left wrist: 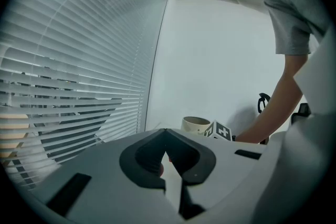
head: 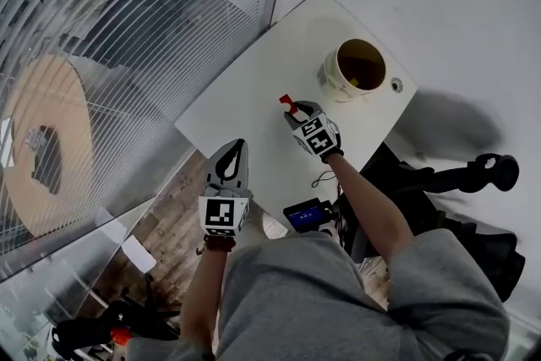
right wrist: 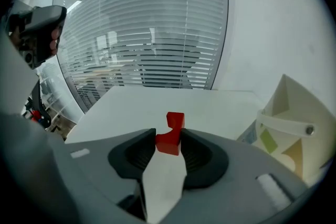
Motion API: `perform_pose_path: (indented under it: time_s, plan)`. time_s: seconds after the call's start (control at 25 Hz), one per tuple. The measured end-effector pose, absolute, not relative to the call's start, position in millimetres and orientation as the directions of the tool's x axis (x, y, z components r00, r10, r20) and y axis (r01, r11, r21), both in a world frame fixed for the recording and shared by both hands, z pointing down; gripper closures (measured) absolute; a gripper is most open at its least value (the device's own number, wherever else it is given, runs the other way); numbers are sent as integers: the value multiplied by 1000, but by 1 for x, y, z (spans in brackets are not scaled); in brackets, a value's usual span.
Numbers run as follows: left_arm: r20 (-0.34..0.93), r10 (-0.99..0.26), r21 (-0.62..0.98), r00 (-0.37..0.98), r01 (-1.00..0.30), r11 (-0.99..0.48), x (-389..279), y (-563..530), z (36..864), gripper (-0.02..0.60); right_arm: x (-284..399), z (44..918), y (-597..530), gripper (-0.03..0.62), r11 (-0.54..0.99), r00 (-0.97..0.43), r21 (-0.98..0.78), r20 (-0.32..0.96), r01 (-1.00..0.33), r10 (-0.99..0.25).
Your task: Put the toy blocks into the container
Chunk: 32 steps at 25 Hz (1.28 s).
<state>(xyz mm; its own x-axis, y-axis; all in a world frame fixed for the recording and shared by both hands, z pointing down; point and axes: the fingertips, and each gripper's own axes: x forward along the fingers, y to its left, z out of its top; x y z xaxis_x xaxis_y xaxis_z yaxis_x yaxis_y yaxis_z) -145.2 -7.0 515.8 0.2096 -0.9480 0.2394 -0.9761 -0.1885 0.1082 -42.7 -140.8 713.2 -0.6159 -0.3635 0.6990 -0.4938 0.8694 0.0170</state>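
Note:
My right gripper (head: 292, 109) is shut on a red toy block (head: 287, 103) above the middle of the white table (head: 245, 97). In the right gripper view the notched red block (right wrist: 171, 136) sits pinched between the pads of that gripper (right wrist: 169, 145), its top sticking out past the tips. The cream container (head: 336, 84) stands open-topped on the table's far right, just beyond the right gripper; it fills the right edge as the container (right wrist: 294, 126). My left gripper (head: 232, 161) hangs over the table's near edge, shut, nothing held; its tips meet in its own view (left wrist: 167, 132).
Slatted blinds behind glass run along the table's left side. A small dark device with a blue screen (head: 306, 214) and a thin cable lie at the near edge. A round grommet (head: 396, 84) sits beside the container. Black chair parts (head: 473, 177) stand to the right.

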Motion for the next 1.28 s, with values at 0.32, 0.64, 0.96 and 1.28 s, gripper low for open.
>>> perform_pose_path:
  time_s: [0.32, 0.64, 0.96, 1.28]
  plan:
    - [215, -935, 111, 281, -958, -263, -116, -19, 507, 574, 3, 675, -146, 436, 827, -609, 52, 651, -560, -453]
    - [197, -905, 111, 376, -926, -360, -73, -34, 501, 574, 47, 654, -142, 436, 776, -589, 47, 623, -629, -515]
    - [189, -881, 112, 435, -900, -420, -45, -39, 496, 574, 85, 631, -134, 436, 759, -585, 69, 593, -647, -553]
    - [188, -861, 110, 473, -881, -460, -30, -40, 498, 574, 102, 597, -143, 436, 746, -595, 108, 533, -657, -602]
